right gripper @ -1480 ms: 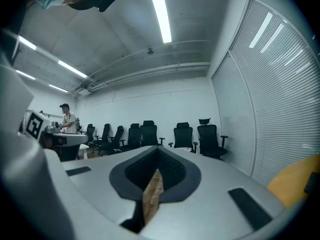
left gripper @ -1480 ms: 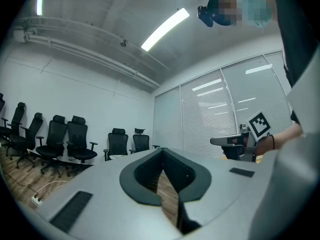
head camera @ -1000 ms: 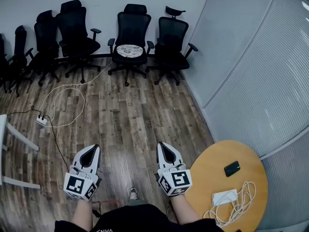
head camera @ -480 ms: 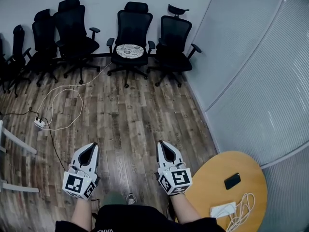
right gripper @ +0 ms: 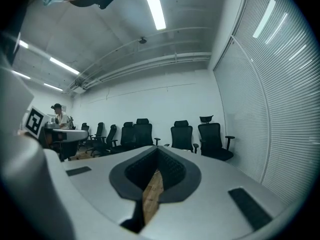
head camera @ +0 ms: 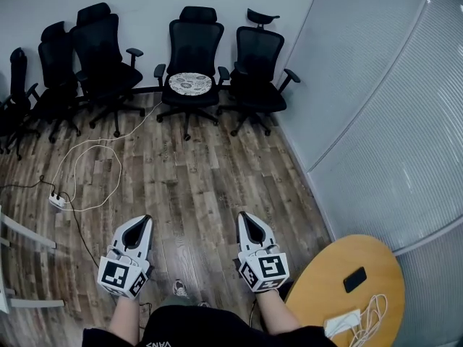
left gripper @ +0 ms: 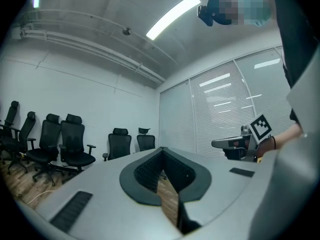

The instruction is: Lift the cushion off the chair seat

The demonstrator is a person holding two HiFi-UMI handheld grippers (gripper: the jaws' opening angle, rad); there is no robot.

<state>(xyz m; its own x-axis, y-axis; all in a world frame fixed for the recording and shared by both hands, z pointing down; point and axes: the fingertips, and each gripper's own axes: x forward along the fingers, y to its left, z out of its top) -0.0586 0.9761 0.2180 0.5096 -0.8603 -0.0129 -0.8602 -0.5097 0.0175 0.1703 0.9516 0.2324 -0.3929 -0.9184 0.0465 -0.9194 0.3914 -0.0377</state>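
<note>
We hold the left hand-held gripper (head camera: 144, 221) and the right hand-held gripper (head camera: 243, 217) side by side and level, well apart from each other. Both are clenched tight with nothing between the jaws; in each gripper view only a sliver of floor shows through the closed pads. Below them lies the wooden floor (head camera: 202, 186). To our right stands a round table (head camera: 322, 288) that carries a dark phone (head camera: 354, 279) and a white charger (head camera: 341, 322) with its coiled lead. To our left a white cable (head camera: 87, 161) loops across the boards to a power strip (head camera: 56, 202). The cushion (head camera: 190, 84), pale and patterned, rests on the seat of a black chair (head camera: 190, 45) in the row along the far wall, well away from both grippers. A slatted partition (head camera: 383, 121) closes the room on the right.
</note>
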